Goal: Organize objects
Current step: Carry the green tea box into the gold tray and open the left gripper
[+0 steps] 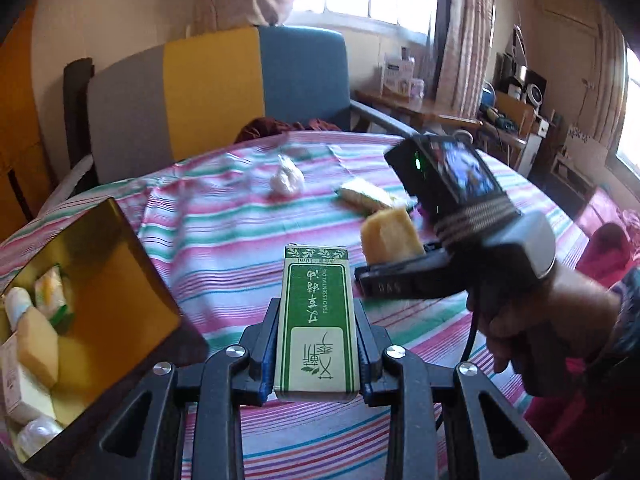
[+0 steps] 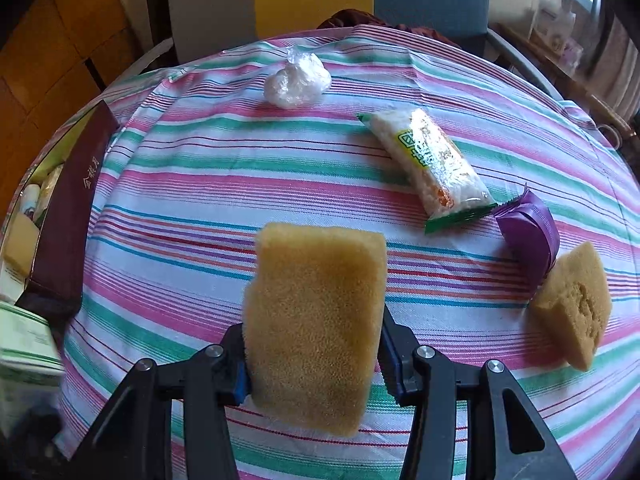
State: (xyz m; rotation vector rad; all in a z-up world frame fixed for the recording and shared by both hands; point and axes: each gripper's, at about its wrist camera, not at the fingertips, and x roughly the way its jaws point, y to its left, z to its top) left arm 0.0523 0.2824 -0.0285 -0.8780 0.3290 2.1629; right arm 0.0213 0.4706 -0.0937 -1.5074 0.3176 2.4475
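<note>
The job looks partly done. The box (image 1: pixel 120 280) at the left edge of the table (image 1: pixel 224 248) already holds several things: sponges, small packs and a wrapped snack, lying loosely together.

Two more items are in hand, neither yet in the box. The left gripper (image 1: pixel 318 344) is clamped on a green carton (image 1: pixel 318 320), held above the cloth just right of the box. The right gripper (image 2: pixel 314 344) pinches a sponge (image 2: pixel 316 320) between its fingers, lifted over the middle of the table.

Four things remain on the cloth: a plastic-wrapped lump (image 2: pixel 298 80) at the far side, a snack bar (image 2: pixel 432 164) right of centre, a purple pack (image 2: pixel 528 232) just beside it, and a second sponge (image 2: pixel 572 304) near the right edge, touching the purple pack.

By my reckoning roughly half the work is left.
</note>
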